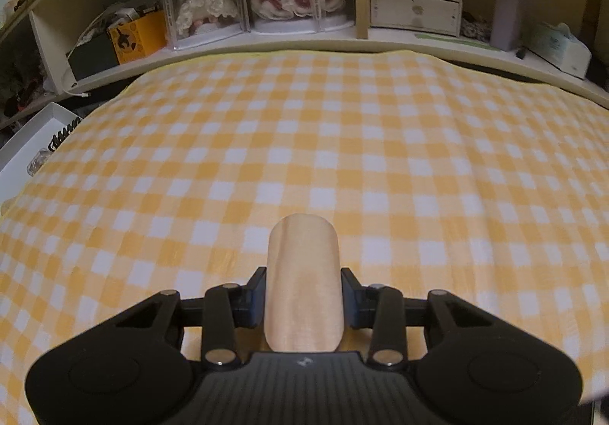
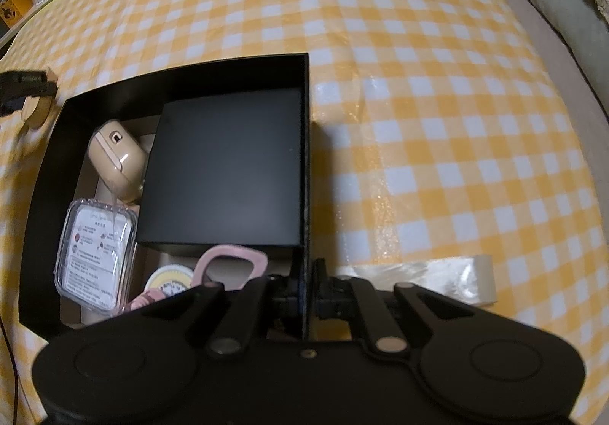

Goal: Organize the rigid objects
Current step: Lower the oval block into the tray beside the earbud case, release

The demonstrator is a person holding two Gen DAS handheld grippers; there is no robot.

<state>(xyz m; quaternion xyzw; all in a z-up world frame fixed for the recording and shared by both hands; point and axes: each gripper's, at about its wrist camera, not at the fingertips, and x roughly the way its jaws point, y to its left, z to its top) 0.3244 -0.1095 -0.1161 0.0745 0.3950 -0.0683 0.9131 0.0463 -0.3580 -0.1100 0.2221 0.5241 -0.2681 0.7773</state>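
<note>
While my right hand-held gripper (image 2: 308, 295) pinches the black box (image 2: 182, 82) wall, my left hand-held gripper (image 1: 303, 292) clasps the wooden block (image 1: 303, 280) midway: stiff, light, smooth-sided.

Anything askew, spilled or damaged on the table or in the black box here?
Nothing spilled or damaged. Inside the black box, the beige case lies tilted against the inner black box, and a strip of clear tape sits on the gingham tablecloth.

Yellow-checked tablecloth (image 2: 437, 101) carries black box (image 2: 306, 158) and tape roll (image 2: 437, 274).
</note>
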